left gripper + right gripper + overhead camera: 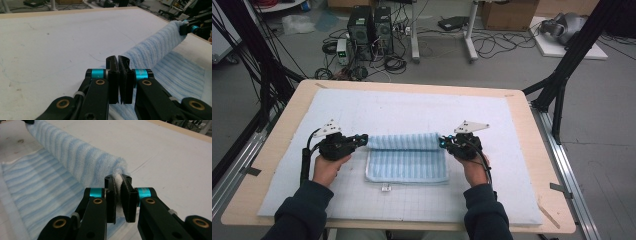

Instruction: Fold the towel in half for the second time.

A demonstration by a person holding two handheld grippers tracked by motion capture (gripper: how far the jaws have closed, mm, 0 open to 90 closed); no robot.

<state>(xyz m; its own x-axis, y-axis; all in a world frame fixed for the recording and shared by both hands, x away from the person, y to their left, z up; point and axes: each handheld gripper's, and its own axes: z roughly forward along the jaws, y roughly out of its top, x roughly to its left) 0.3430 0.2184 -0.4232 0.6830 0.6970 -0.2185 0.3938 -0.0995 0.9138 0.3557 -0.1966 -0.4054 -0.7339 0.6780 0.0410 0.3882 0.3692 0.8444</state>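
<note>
The left gripper [118,75] is seen in its own view with its jaws pressed together, a thin edge of the towel [407,157] pinched between them at the near end of the roll [155,47]. The right gripper [119,195] is likewise clamped, with a white fold of towel edge caught between its jaws at the roll's [75,157] other end.

In the high view, the left gripper [362,139] is held at the left end of the roll [402,141] and the right gripper [443,142] at the right end, so the roll is spanned between the two. Each gripper is carried by a hand [328,169] coming from the bottom edge, in dark sleeves [297,215].

The towel is pale blue with fine stripes. Its far part is rolled into a tube whose long axis runs left to right across the table, parallel to the near edge. The unrolled part is spread flat on the near side of the roll, toward the person, and a small white tag [386,188] is seen at its near hem.

The towel lies near the middle of a white mat [412,105], which is laid on a light wooden table [532,150]. Beyond the table, cables and two dark computer towers [371,27] are seen on the floor.
</note>
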